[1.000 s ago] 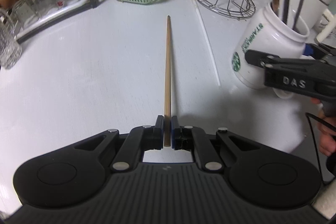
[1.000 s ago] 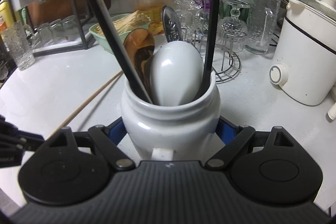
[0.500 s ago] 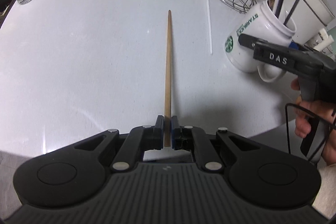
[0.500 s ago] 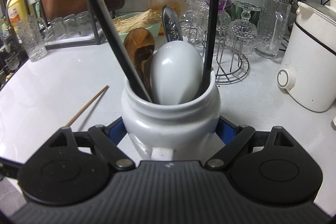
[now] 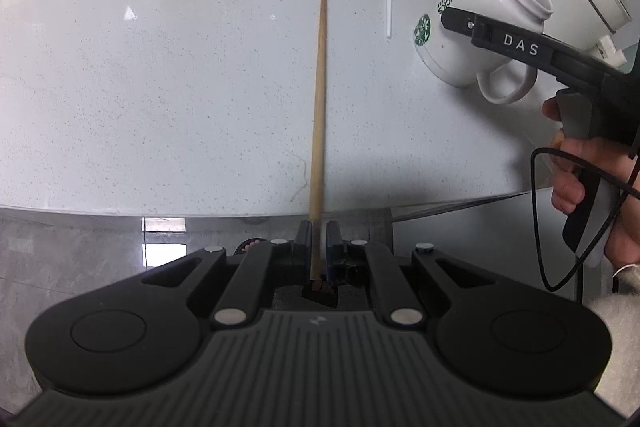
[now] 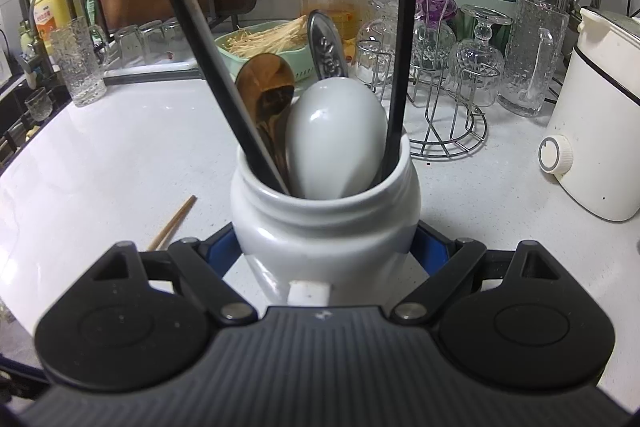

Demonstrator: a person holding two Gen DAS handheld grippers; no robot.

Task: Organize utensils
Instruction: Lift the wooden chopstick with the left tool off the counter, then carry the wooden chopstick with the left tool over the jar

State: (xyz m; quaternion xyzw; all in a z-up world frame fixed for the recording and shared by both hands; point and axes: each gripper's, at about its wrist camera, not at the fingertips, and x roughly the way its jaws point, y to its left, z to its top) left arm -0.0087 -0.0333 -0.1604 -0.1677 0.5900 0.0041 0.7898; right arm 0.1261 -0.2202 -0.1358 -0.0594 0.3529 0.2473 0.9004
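Left wrist view: our left gripper (image 5: 318, 241) is clamped nearly shut on a wooden chopstick (image 5: 319, 99), which runs toward 12 o'clock over the white counter (image 5: 160, 87). At 2 o'clock, we see our right gripper (image 6: 326, 247) spread wide and pressed against both sides of the white mug (image 6: 324, 227). The mug holds a white spoon (image 6: 336, 135), a wooden spoon (image 6: 266, 95) and dark handles.

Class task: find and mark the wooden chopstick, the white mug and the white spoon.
wooden chopstick (image 5: 319, 115): left wrist view, mid-shaft.
white mug (image 6: 326, 227): right wrist view, front wall.
white spoon (image 6: 336, 135): right wrist view, bowl's back.
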